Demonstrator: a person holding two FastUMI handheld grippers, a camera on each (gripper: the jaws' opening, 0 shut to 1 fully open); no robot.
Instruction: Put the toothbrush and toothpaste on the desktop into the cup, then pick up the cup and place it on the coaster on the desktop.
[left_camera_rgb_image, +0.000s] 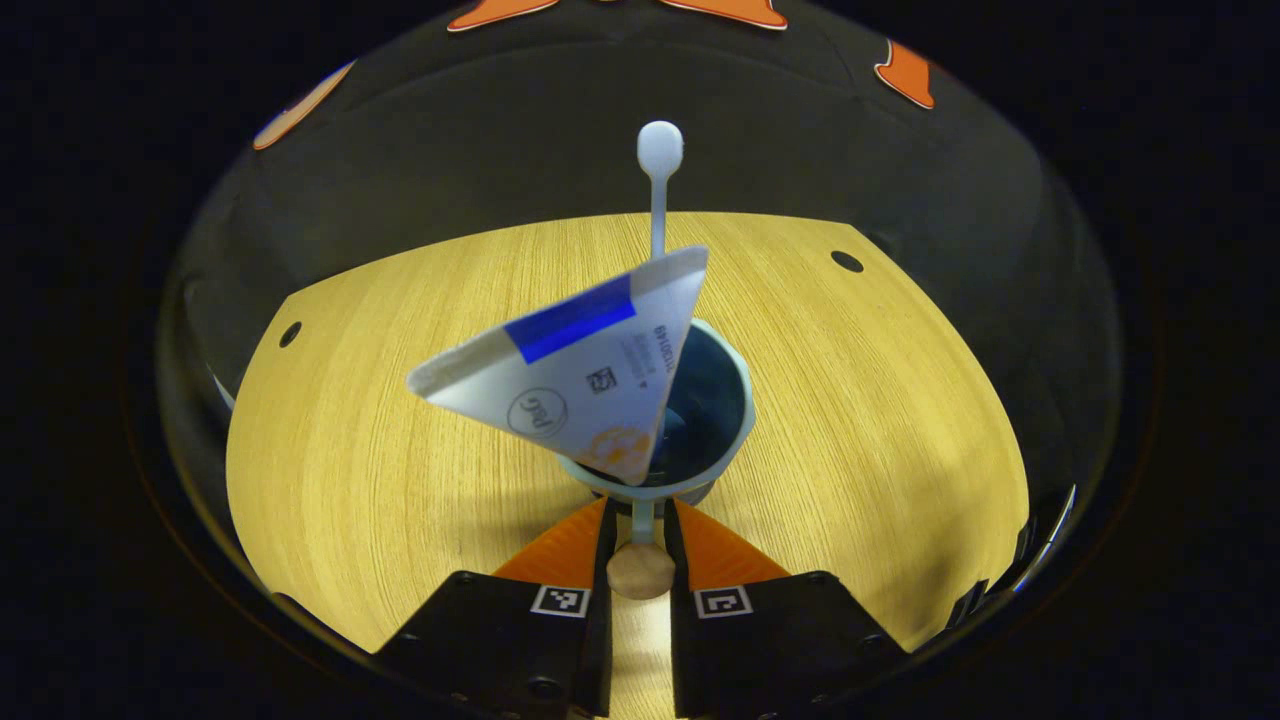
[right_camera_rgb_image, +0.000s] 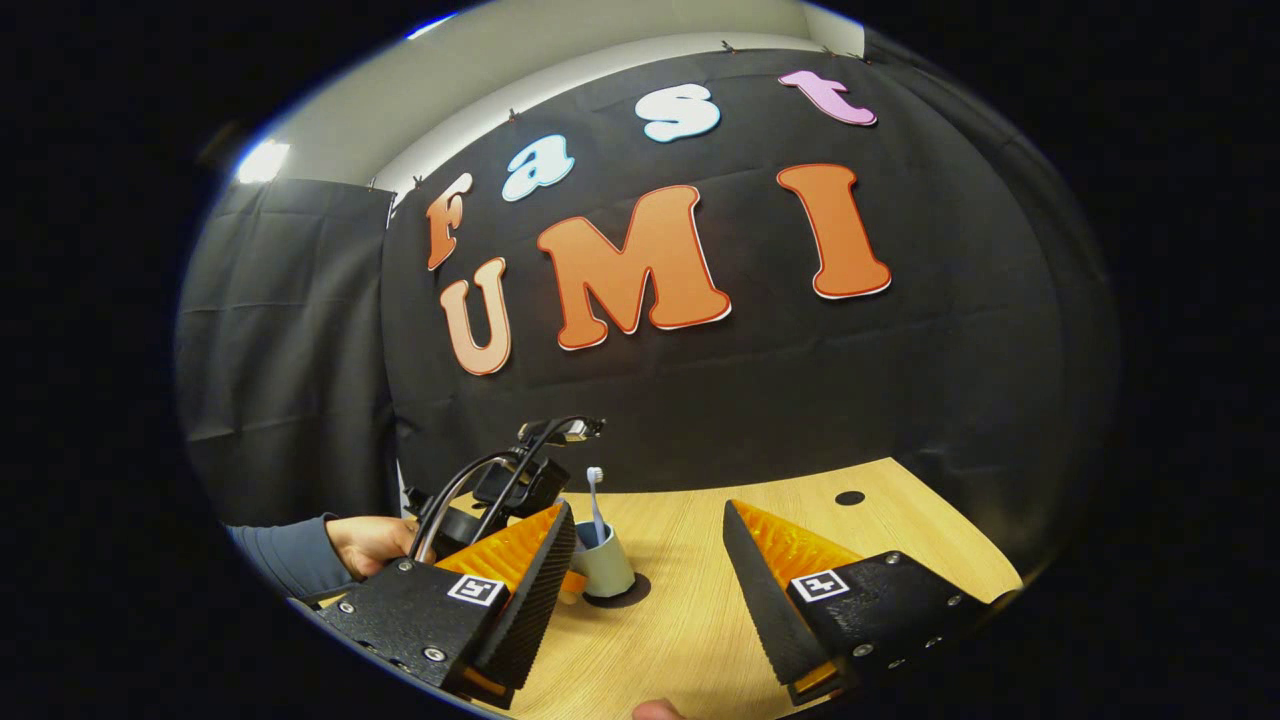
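1. Wooden worktop is carrying the cup, and we are seeing the cup already sitting on a dark round coaster in the right gripper view, with the toothbrush standing upright in it and the toothpaste leaning out over the rim.
2. We are holding the left tongs clenched on the cup's thin handle, whose wooden knob is sitting between the fingers. Opening them with any sideways drag is risking a tug on that handle and a tipped cup.
3. We are judging the toothpaste the weak point: its broad crimped end is hanging well outside the rim, so a jolt on release could be levering it out or pulling the cup over.
4. We are keeping the right tongs released and carrying nothing, near the cup. Swinging them inward could be knocking the toothbrush head.
5. We cannot tell whether the cup is centred on the coaster; sitting off-centre, it could be rocking once freed.
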